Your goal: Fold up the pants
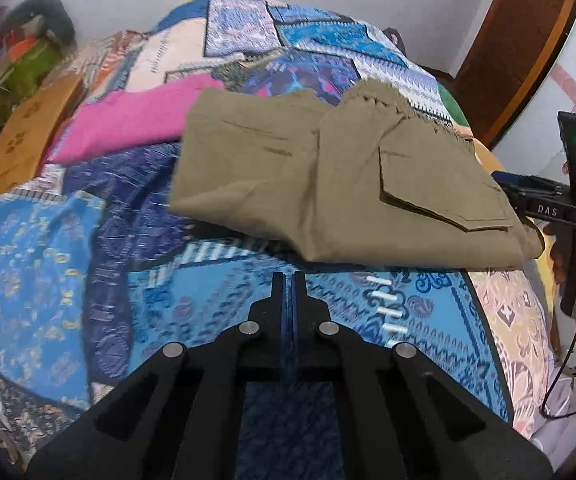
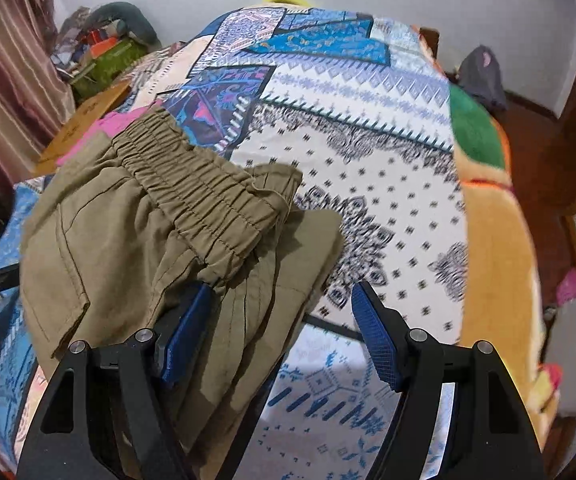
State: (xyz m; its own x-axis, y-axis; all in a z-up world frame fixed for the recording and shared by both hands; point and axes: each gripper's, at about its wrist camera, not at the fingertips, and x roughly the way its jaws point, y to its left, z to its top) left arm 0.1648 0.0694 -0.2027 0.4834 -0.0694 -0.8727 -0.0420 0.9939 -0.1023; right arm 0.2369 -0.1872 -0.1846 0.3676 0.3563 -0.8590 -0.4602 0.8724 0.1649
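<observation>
Khaki pants [image 1: 328,184] lie folded into a compact block on the patchwork bedspread [image 1: 216,300], pocket flap facing up. My left gripper [image 1: 288,278] hovers just short of their near edge, shut, with nothing between its fingers. In the right wrist view the pants [image 2: 128,240] show their elastic waistband on top. My right gripper [image 2: 284,308] is open at their corner. Its left pad [image 2: 188,332] rests against the fabric; the right pad [image 2: 372,332] is over bare bedspread [image 2: 368,160]. From the left wrist view the right gripper's body [image 1: 536,204] sits at the pants' right end, held by a hand [image 1: 568,256].
A pink garment [image 1: 128,124] lies behind the pants, and a blue patterned cloth [image 1: 40,280] to the left. A cardboard box [image 1: 20,148] and piled clutter [image 1: 32,52] border the bed's left side. The bed's right edge [image 2: 492,240] drops to a wooden floor with a dark bag [image 2: 482,76].
</observation>
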